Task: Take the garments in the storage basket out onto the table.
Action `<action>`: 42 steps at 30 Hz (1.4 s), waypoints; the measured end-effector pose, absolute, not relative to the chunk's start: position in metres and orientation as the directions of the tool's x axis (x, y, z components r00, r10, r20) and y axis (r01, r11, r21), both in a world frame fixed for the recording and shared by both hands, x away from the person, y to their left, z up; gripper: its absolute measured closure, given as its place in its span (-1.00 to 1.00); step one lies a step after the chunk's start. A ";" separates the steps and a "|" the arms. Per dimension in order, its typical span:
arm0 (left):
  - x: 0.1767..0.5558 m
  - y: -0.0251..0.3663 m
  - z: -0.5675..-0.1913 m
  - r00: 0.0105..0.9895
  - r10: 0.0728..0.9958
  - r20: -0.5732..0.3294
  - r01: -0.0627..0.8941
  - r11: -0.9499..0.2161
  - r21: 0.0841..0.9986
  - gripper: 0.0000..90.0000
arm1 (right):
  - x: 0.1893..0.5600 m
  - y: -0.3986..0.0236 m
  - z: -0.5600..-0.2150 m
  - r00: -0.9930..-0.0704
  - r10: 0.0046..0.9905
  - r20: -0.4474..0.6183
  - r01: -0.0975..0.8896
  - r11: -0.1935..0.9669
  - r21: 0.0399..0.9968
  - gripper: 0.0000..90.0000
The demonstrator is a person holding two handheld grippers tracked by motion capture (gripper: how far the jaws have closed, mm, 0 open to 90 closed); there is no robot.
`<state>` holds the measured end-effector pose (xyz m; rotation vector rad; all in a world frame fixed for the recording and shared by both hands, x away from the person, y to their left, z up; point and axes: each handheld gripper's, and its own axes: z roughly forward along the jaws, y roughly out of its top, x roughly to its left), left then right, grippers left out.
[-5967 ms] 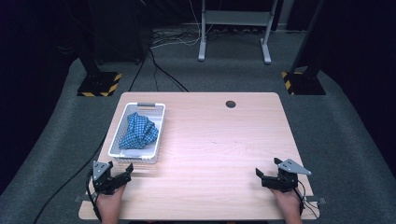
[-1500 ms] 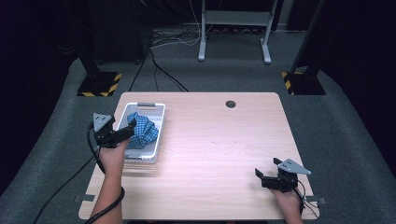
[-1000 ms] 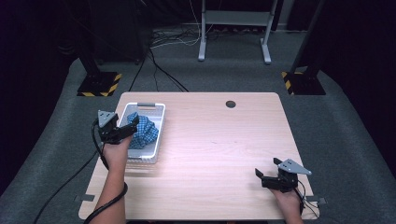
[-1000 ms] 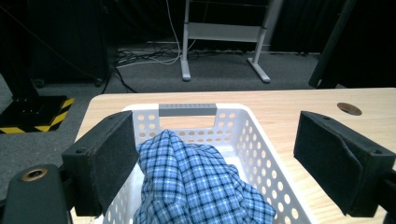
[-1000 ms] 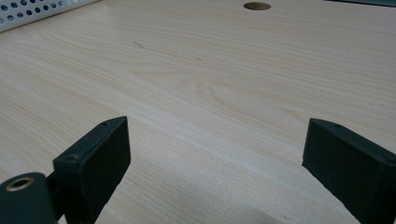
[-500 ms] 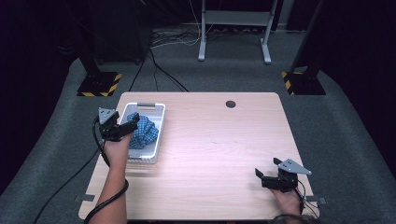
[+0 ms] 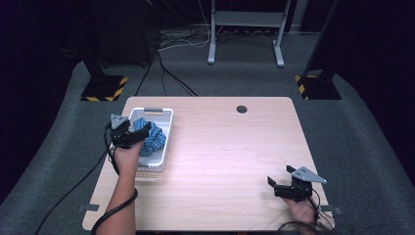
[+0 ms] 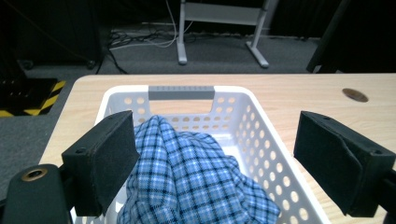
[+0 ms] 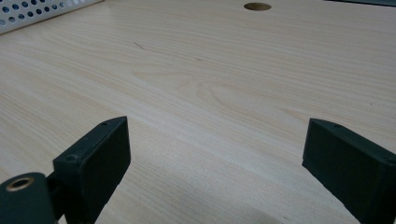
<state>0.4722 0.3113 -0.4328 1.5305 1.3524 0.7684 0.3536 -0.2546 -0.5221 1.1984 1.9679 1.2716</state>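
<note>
A crumpled blue checked cloth (image 7: 149,138) (image 8: 187,177) lies in a white perforated basket (image 7: 165,117) (image 8: 261,126) on the left part of the wooden table (image 7: 230,156). My left gripper (image 7: 136,138) (image 8: 219,168) hovers over the basket's left side, open, its jaws standing wide on either side of the cloth without pressing on it. My right gripper (image 7: 275,186) (image 9: 219,172) rests low at the table's front right corner, open, with bare wood between its jaws.
A round cable hole (image 7: 242,108) (image 9: 257,6) is set near the table's far edge. Beyond the table stand a metal desk frame (image 7: 244,29) and black-and-yellow striped feet (image 7: 103,88). A cable (image 7: 112,205) trails from the left gripper along the forearm.
The left gripper has edged slightly further over the basket toward the cloth. The right gripper has stayed still.
</note>
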 end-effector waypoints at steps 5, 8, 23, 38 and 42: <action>0.479 0.310 -0.439 0.187 0.977 -0.105 0.431 0.015 0.902 -0.72 | 0.354 -0.255 -0.522 -0.485 0.873 0.048 0.401 0.174 0.899 -0.85; 0.483 0.311 -0.443 0.176 0.980 -0.096 0.457 0.005 0.890 -0.72 | 0.353 -0.255 -0.522 -0.486 0.872 0.050 0.401 0.172 0.900 -0.85; 0.496 0.305 -0.451 0.150 0.985 -0.088 0.503 0.001 0.864 -0.72 | 0.354 -0.255 -0.522 -0.489 0.871 0.054 0.399 0.169 0.901 -0.85; 0.505 0.305 -0.457 0.126 0.988 -0.085 0.568 -0.002 0.823 -0.75 | 0.354 -0.255 -0.522 -0.490 0.870 0.054 0.399 0.169 0.901 -0.85; 0.508 0.306 -0.458 0.109 0.989 -0.095 0.593 0.012 0.805 -0.75 | 0.354 -0.255 -0.522 -0.492 0.869 0.055 0.399 0.169 0.901 -0.85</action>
